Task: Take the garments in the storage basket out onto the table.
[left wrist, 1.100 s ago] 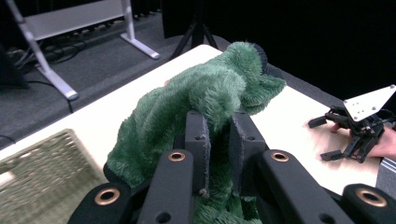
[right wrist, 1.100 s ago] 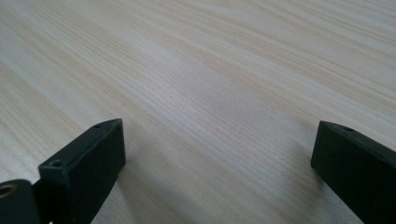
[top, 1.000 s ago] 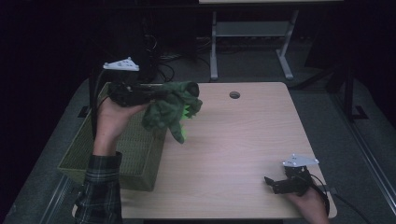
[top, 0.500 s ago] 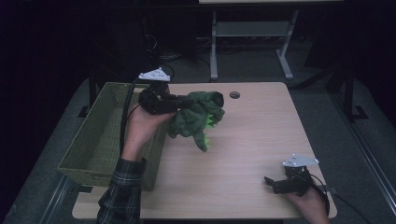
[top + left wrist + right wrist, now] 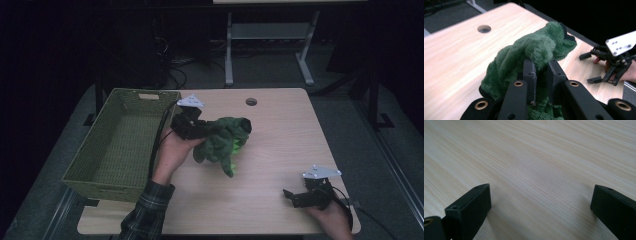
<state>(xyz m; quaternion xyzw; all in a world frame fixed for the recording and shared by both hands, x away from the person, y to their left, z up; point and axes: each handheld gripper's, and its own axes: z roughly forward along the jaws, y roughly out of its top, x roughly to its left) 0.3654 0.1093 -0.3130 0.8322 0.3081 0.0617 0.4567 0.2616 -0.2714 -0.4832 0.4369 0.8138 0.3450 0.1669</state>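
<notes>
A dark green plush toy (image 5: 222, 142) with a bright green patch hangs over the middle of the wooden table (image 5: 270, 140), just right of the basket. My left gripper (image 5: 206, 131) is shut on it; in the left gripper view the fuzzy green plush (image 5: 529, 55) bulges up between and above the two black jaws. My right gripper (image 5: 291, 197) rests low at the table's front right corner, held by a hand. Its jaws stand wide apart over bare wood (image 5: 539, 170) with nothing between them. The right gripper (image 5: 594, 67) also appears in the left gripper view, at the right.
An olive woven basket (image 5: 90, 162) stands on the left part of the table. A round cable hole (image 5: 251, 102) sits near the table's far edge. Beyond the table are a white desk frame (image 5: 270, 35) and cables on a dark floor.
My left gripper has carried the plush toy out from above the basket, rightward and down, to the middle of the table. The right gripper has stayed in place.
</notes>
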